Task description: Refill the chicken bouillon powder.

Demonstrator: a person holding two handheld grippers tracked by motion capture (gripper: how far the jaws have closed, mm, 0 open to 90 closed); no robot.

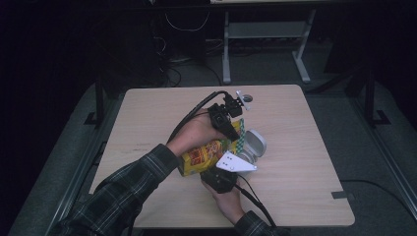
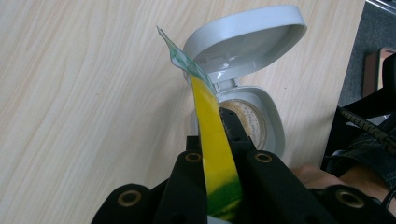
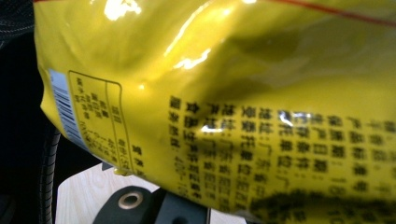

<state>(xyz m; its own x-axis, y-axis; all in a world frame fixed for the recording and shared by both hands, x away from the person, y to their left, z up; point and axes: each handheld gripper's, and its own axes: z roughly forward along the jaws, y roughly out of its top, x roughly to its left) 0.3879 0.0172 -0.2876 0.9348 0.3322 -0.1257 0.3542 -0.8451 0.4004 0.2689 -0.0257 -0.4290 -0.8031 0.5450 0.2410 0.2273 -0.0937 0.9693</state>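
Note:
A yellow snack bag (image 1: pixel 204 156) hangs tilted over the table's middle, between both hands. My left gripper (image 1: pixel 230 129) is shut on its green-checked top edge; in the left gripper view that edge (image 2: pixel 212 140) runs upright between the black jaws. My right gripper (image 1: pixel 215 172) is at the bag's lower end, under its grey plate. In the right gripper view the bag's printed back (image 3: pixel 233 93) lies right over the jaws, which look shut on it. A white container (image 1: pixel 253 145) stands under the bag's top, lid (image 2: pixel 247 42) flipped open, brownish contents (image 2: pixel 247 121) inside.
The light wooden table (image 1: pixel 295 123) has bare room on every side of the bag. Cables trail from both grippers toward the person's plaid sleeves (image 1: pixel 128 191). A grey desk frame (image 1: pixel 265 34) stands on the dark floor behind the table.

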